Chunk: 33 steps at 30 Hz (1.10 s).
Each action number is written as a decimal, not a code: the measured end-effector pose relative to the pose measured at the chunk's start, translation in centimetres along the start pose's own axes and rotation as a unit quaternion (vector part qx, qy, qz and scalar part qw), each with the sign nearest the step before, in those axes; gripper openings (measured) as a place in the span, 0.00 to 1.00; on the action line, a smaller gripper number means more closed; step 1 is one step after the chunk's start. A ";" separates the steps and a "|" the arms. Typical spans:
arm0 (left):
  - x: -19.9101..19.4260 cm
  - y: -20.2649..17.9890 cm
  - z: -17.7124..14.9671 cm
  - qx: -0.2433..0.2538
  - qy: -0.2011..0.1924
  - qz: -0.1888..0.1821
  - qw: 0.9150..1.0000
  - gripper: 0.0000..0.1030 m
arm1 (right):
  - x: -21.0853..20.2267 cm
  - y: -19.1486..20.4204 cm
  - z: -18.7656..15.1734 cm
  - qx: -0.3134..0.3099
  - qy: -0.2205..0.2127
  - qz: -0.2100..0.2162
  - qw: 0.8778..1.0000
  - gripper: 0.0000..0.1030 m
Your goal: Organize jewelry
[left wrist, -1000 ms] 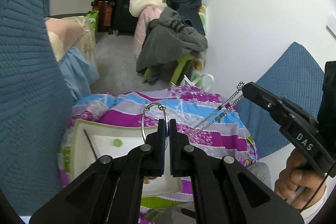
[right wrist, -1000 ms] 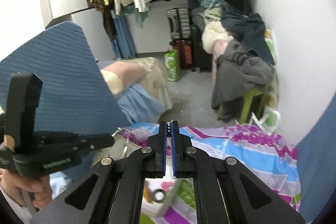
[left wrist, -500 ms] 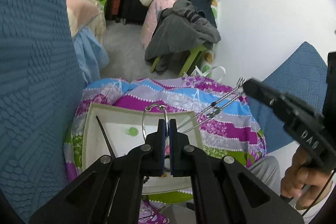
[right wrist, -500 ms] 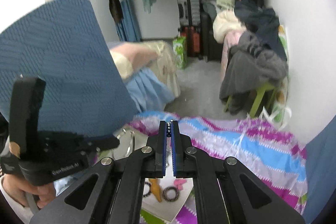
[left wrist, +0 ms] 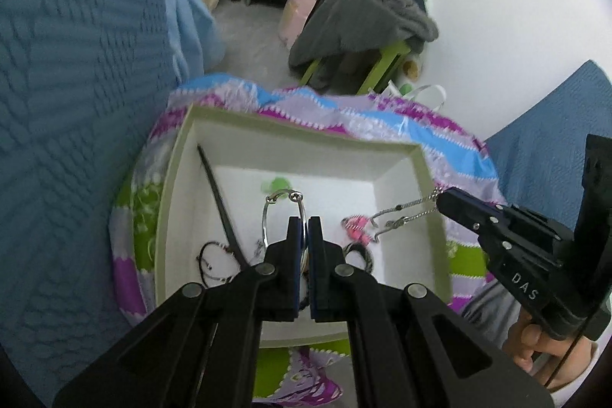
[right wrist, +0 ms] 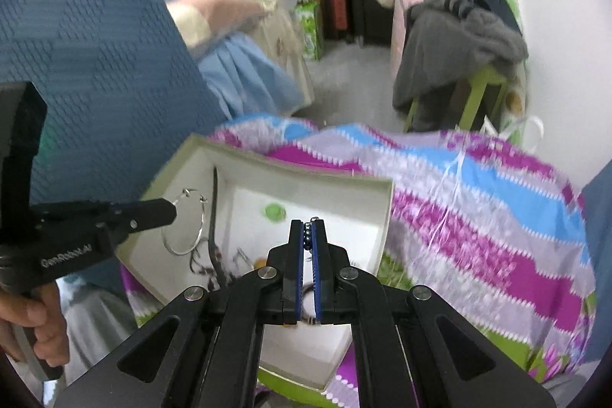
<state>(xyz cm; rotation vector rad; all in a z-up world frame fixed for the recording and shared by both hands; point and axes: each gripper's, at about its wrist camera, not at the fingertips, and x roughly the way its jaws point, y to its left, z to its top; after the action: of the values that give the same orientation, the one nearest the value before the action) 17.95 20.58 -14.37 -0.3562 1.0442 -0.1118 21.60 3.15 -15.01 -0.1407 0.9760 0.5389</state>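
From the left wrist view, our left gripper point(left wrist: 304, 222) is closed down to a thin slit on a silver hoop bangle point(left wrist: 284, 217), whose ring stands upright ahead of the fingertips, its clasp at the far end. Directly below lies the open white box point(left wrist: 432, 201). To the right, our right gripper point(left wrist: 449, 203) is pinched on a silver chain point(left wrist: 401, 213), which trails leftward over the box's right wall; its long axis runs across our view.

From the right wrist view, the right gripper point(right wrist: 308, 232) is clamped on the chain's beads point(right wrist: 307, 236), with the box point(right wrist: 384, 217) just beneath and ahead. The left gripper point(right wrist: 168, 211) sits to the left, hoop point(right wrist: 187, 224) hanging over the box's near-left corner.

We judge both pieces are placed to be lowered; the hoop sits more centrally.

The box rests on a striped purple, blue and green cloth point(right wrist: 478, 197); piled clothes point(right wrist: 455, 37) fill the room beyond.
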 end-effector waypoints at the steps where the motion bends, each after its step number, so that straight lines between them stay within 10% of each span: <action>1: 0.4 0.1 -0.3 -0.001 0.004 0.000 1.000 0.02 | 0.5 -0.1 -0.4 0.003 0.007 0.000 1.000 0.02; 7: 1.4 0.0 -1.1 -0.002 0.021 0.006 1.000 0.03 | 1.5 -0.8 -1.8 0.023 0.033 0.012 0.999 0.06; 9: 1.6 -0.1 -1.0 -0.003 0.027 0.010 1.000 0.03 | 1.1 -1.1 -1.9 0.027 0.026 0.021 0.999 0.29; 12: 1.2 -0.2 -0.9 -0.012 0.027 0.016 0.999 0.21 | 0.2 -1.6 -1.9 0.029 0.016 0.020 0.999 0.50; 14: 0.1 -0.7 -0.8 -0.010 0.011 0.024 1.000 0.54 | -0.7 -1.7 -1.6 0.027 0.007 0.020 0.999 0.50; 24: -8.0 -4.3 0.8 0.027 -0.075 0.051 0.996 0.77 | -10.5 -2.4 1.7 0.035 -0.097 0.000 0.995 1.00; 33: -16.1 -7.9 0.5 0.054 -0.153 0.075 0.984 0.80 | -19.6 -1.5 3.1 0.026 -0.172 0.005 0.985 1.00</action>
<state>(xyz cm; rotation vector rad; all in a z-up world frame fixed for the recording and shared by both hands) 10.91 17.44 1.87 -0.1873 0.7545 0.0205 16.02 -4.37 2.59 0.0049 0.6534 0.5258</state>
